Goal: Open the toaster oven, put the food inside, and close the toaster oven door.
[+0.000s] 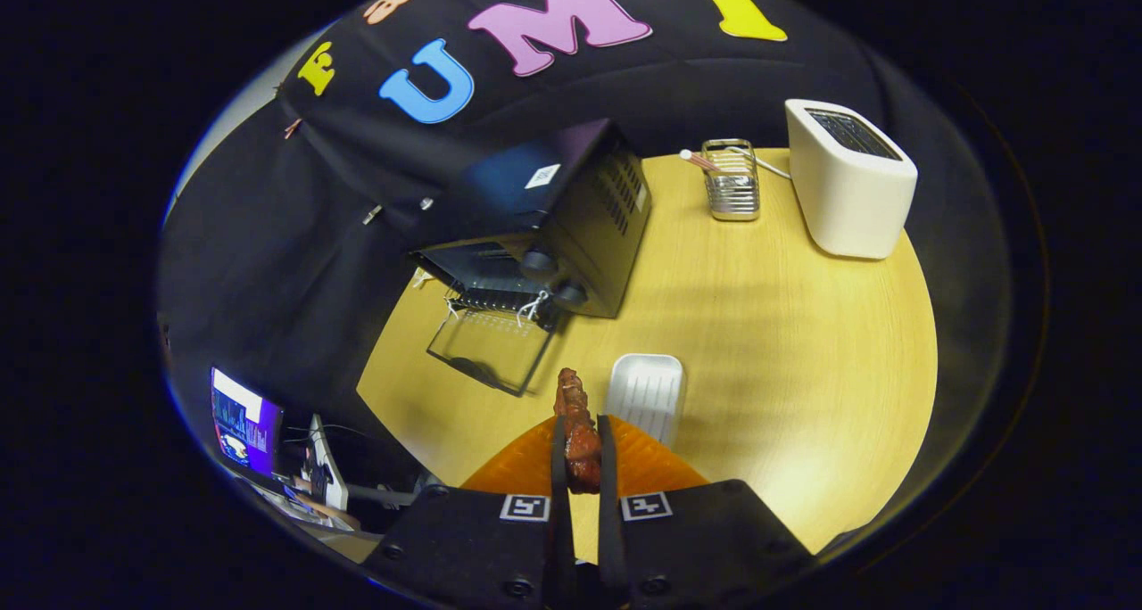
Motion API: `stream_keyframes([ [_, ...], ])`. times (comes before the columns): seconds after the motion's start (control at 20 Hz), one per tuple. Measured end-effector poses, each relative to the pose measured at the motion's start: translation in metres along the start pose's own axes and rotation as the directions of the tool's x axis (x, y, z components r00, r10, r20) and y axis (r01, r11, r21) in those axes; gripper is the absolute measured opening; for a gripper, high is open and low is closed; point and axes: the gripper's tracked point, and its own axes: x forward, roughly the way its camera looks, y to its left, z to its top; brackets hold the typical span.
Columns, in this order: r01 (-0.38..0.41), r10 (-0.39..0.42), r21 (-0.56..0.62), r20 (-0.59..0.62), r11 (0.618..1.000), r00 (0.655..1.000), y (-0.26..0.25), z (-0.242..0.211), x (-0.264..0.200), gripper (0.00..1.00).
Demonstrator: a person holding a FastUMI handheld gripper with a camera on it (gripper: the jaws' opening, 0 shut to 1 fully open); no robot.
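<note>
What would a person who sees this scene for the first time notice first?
The eye falls first on the reddish-brown piece of grilled meat, clamped between the gripper jaws above the light wooden table. Beyond it stands the black toaster oven, its glass door folded down open. A white rectangular plastic tray lies just ahead of the jaws, and a cream pop-up toaster stands at the table's far side.

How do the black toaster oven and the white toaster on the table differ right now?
The toaster oven is black and boxy, its glass door dropped open; the white toaster is upright with top slots. The gripper holds the food nearer the oven than the toaster. Both sit on the table.
</note>
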Motion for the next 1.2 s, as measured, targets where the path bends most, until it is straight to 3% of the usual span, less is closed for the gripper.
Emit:
stream_keyframes([
  [0.2, 0.017, -0.017, -0.037, 0.007, 0.999, 1.000, 0.050, -0.002, 0.000, 0.14],
  [0.35, -0.041, 0.037, 0.039, 0.082, 0.998, 0.996, 0.095, 0.012, 0.008, 0.14],
  [0.7, -0.069, 0.041, 0.169, 0.163, 0.983, 0.986, 0.154, 0.029, 0.073, 0.14],
  [0.95, -0.126, 0.058, 0.309, 0.220, 0.943, 0.974, 0.176, 0.047, 0.137, 0.14],
  [1.2, -0.089, -0.026, 0.371, 0.295, 0.924, 0.955, 0.168, 0.073, 0.183, 0.14],
])
